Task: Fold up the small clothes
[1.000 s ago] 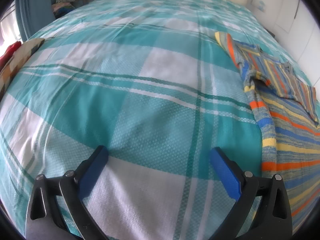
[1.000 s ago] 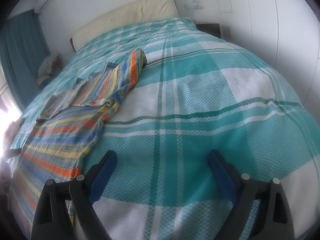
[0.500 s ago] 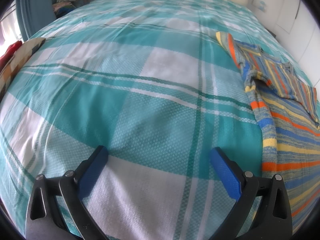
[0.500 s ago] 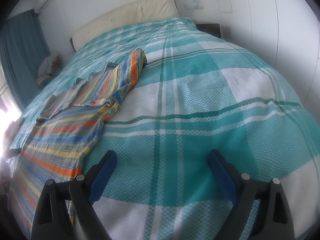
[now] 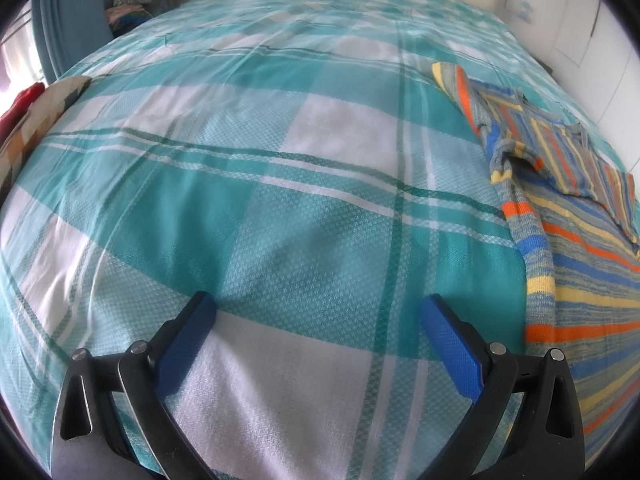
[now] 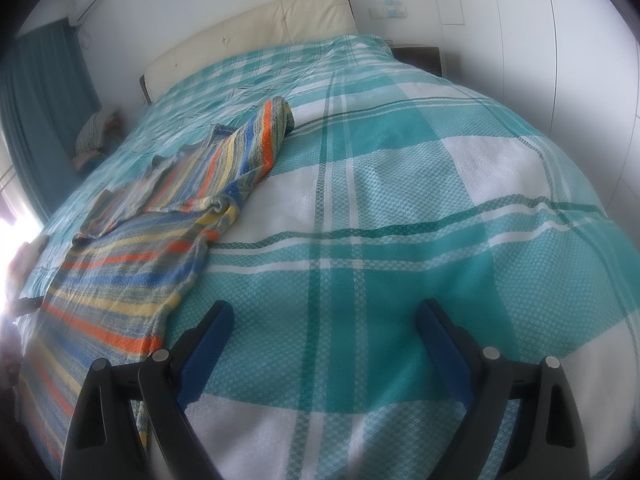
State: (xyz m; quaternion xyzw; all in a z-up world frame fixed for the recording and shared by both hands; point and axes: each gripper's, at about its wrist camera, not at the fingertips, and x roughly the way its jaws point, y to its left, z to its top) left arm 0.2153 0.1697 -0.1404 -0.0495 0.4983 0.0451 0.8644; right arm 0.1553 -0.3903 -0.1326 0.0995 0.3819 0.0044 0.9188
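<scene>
Left gripper [image 5: 316,312] jaws spread, empty, right gripper [image 6: 324,320] likewise, striped sweater [image 6: 160,232] on plaid bedspread [image 6: 400,200], lower hem cut off by frame edge

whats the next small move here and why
Probably bring the right gripper left to the striped sweater and grasp its near edge. Both it and the left gripper are open over the bare bedspread, holding nothing, and the sweater lies only partly folded.

The sweater [image 6: 160,236] lies on the bedspread [image 6: 400,200], its sleeve [image 6: 256,148] stretched toward the headboard [image 6: 256,36]. Left of the headboard, a clothes pile [image 6: 96,132] sits beside the bedspread.
</scene>
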